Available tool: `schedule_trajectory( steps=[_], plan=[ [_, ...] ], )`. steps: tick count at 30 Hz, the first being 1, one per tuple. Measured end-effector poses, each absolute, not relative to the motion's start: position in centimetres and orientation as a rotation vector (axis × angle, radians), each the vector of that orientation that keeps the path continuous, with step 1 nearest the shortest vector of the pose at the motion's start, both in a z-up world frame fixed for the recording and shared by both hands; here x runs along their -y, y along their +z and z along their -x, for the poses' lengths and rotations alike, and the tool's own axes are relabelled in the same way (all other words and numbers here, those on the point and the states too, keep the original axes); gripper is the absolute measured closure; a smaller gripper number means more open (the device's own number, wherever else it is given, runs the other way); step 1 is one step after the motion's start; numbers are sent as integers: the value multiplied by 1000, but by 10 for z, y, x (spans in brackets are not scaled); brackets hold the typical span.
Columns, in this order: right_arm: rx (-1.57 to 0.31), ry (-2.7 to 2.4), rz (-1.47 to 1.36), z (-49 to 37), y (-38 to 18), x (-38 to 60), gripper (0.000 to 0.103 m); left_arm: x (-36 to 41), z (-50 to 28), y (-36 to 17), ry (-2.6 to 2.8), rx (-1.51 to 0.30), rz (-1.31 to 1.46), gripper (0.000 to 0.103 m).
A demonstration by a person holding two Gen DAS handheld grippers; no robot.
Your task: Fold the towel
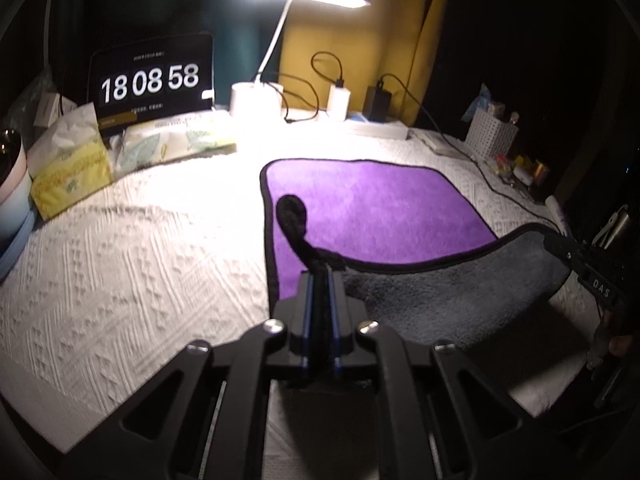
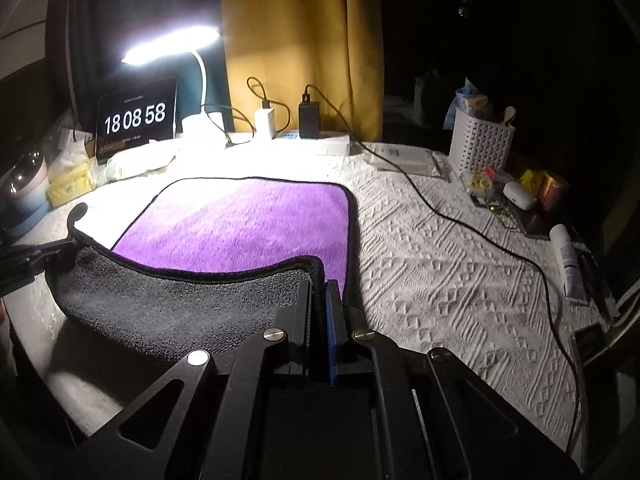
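Observation:
A purple towel (image 1: 380,208) with a black hem and a grey underside lies on the white textured cloth; it also shows in the right wrist view (image 2: 248,224). Its near edge is lifted and turned over, so the grey side (image 1: 448,296) faces up. My left gripper (image 1: 320,276) is shut on the near left corner, where a black hanging loop (image 1: 292,212) sticks up. My right gripper (image 2: 320,284) is shut on the near right corner. Each gripper shows in the other's view, the right one (image 1: 560,248) and the left one (image 2: 68,246).
A lit desk lamp (image 1: 256,98), a clock screen (image 1: 152,78), tissue packs (image 1: 68,176), chargers (image 2: 308,120) and a power strip stand at the back. A black cable (image 2: 460,220) runs across the cloth on the right. A white basket (image 2: 480,144) and small items crowd the right edge.

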State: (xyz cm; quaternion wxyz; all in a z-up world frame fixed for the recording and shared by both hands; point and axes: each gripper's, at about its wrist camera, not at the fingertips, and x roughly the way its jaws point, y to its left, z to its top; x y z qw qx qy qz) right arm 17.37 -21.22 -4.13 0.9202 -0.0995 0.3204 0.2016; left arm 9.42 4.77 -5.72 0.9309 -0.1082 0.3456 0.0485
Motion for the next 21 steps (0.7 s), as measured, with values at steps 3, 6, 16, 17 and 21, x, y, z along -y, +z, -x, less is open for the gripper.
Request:
schedule_trajectory(
  steps=[3,6,16,17,21],
  plan=[
    [-649,409,201,-176,-38,212,96,-50,-97,-53,95,-696,219,96],
    [-644,403,199,-179,-35,211,96,-52,-100,-49,90,-685,220,96],
    [-629,383,196,-192,-25,208,96,-58,-116,-39,66,-659,219,96],
    [-624,380,194,-194,-24,208,96,-60,-118,-37,67,-654,220,96],
    [-613,374,191,-201,-19,206,96,-65,-125,-33,64,-647,223,96]
  ],
)
